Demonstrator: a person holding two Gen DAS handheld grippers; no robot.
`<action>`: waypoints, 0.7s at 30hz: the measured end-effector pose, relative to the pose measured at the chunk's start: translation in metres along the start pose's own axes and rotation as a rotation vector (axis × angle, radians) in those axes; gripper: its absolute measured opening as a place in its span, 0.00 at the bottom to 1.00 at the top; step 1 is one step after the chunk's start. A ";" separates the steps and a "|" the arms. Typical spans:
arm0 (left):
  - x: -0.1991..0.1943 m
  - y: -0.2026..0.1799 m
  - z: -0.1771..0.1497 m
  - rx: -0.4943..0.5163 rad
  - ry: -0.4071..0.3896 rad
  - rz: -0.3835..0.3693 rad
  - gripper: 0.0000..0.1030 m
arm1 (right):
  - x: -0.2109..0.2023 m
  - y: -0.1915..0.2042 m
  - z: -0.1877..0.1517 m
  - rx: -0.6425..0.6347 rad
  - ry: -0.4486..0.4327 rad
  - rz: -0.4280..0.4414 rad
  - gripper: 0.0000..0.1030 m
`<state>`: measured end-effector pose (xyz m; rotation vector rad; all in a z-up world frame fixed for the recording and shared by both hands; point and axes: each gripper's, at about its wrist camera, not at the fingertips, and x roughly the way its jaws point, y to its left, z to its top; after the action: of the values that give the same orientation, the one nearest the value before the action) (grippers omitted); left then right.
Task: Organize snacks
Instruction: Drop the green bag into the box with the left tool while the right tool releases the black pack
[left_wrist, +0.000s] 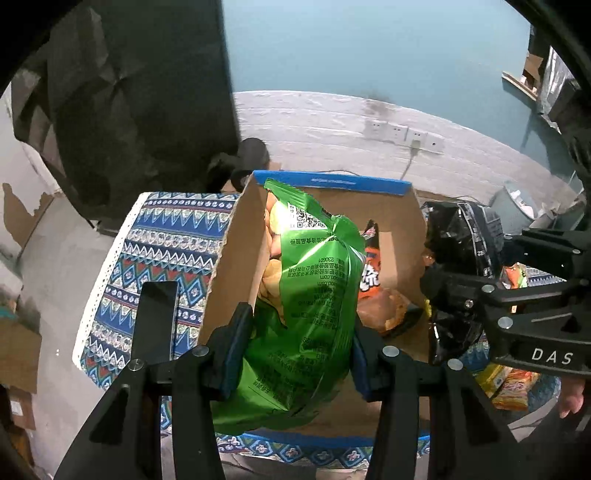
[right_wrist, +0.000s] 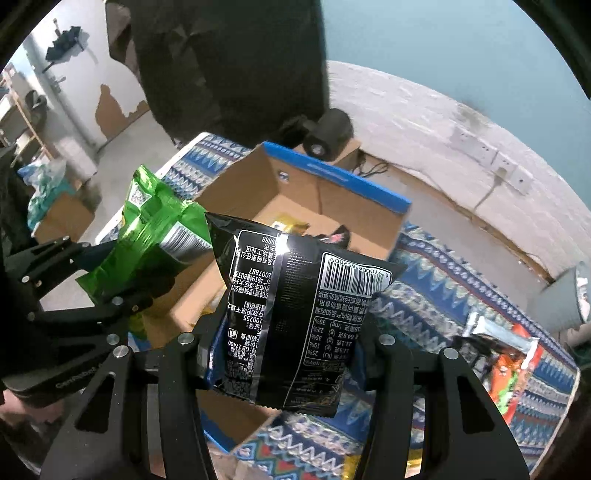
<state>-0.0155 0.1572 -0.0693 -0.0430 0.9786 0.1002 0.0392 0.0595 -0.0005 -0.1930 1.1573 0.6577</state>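
My left gripper (left_wrist: 295, 350) is shut on a green snack bag (left_wrist: 310, 295) and holds it over the open cardboard box (left_wrist: 229, 273) with a blue rim. My right gripper (right_wrist: 288, 354) is shut on a black snack bag (right_wrist: 295, 314) and holds it above the box's right front corner (right_wrist: 369, 229). The black bag and right gripper show at the right of the left wrist view (left_wrist: 461, 251). The green bag and left gripper show at the left of the right wrist view (right_wrist: 155, 229). An orange snack bag (left_wrist: 373, 266) and another packet lie inside the box.
The box stands on a table with a blue patterned cloth (left_wrist: 155, 258). Loose snack packets (right_wrist: 509, 365) lie on the cloth to the right of the box. A dark phone-like slab (left_wrist: 155, 317) lies left of the box. A black speaker (right_wrist: 328, 133) sits behind the box.
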 end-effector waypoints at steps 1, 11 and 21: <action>0.002 0.001 -0.001 -0.004 0.008 -0.002 0.48 | 0.003 0.001 0.001 -0.001 0.005 0.008 0.51; 0.003 0.004 -0.001 -0.023 0.028 0.015 0.56 | 0.005 -0.001 0.002 0.025 0.011 0.047 0.56; 0.000 -0.017 -0.002 0.010 0.036 -0.044 0.56 | -0.022 -0.020 -0.008 0.045 -0.017 0.020 0.69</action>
<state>-0.0149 0.1404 -0.0706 -0.0574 1.0137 0.0546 0.0387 0.0315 0.0119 -0.1377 1.1577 0.6499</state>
